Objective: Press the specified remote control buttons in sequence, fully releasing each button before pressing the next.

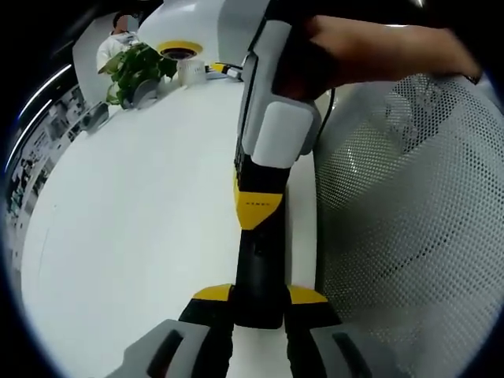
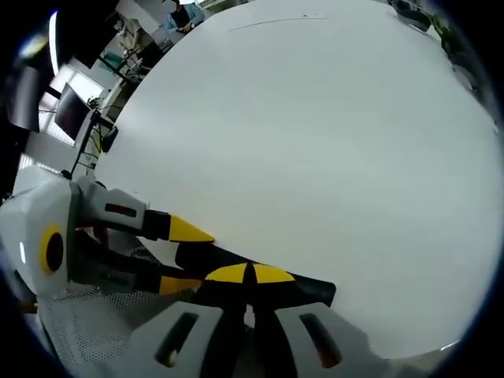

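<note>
Left gripper view: the left gripper [image 1: 260, 315] clamps a black remote [image 1: 256, 260] at the white desk's [image 1: 134, 228] edge.
Beside a mesh chair [image 1: 409, 228], the right gripper [image 1: 272, 118] reaches in from above. Right gripper view: its jaws [image 2: 250, 277] sit closed tight, yellow tips touching, at the remote [image 2: 260, 283].

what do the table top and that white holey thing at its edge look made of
Table top: smooth white, probably laminate or painted board; even matt sheen, no grain. Perforated white surface: looks like woven mesh or punched plastic, perhaps a chair back; regular small holes, curved surface. Which one cannot be told.
</note>
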The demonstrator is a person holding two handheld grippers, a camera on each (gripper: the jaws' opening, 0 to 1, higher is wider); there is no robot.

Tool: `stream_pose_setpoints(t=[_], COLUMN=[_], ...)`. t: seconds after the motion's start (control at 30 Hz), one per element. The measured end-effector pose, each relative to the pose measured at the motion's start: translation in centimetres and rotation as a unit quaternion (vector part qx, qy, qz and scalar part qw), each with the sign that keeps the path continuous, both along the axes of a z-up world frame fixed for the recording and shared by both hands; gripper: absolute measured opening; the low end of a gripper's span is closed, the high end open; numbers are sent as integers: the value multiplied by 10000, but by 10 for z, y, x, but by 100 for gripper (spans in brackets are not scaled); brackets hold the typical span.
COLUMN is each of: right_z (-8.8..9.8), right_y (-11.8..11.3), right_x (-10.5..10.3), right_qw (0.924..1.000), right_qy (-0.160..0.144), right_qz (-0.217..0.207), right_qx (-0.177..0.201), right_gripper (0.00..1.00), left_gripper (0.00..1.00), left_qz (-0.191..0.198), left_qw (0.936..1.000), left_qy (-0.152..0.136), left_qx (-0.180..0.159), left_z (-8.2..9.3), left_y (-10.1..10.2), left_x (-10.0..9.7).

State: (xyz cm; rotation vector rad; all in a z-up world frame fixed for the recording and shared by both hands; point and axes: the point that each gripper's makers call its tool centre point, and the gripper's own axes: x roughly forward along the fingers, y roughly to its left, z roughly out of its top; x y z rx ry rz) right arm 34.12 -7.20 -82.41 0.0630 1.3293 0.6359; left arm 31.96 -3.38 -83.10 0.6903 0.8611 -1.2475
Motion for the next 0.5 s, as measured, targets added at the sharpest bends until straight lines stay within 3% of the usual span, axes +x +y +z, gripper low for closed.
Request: stream_pose_setpoints(t=[0.5], right_z=[2], right_y=[-2], right_x=[-7], right_qw=[9998], right_qy=[198], right_qz=[-19], right_qx=[13], right_gripper=[0], left_gripper=[24], left_qz=[16], left_qw=[10000], left_qy=[-11], left_qx=[-1], left_z=[0], left_y=[0], left_x=[0])
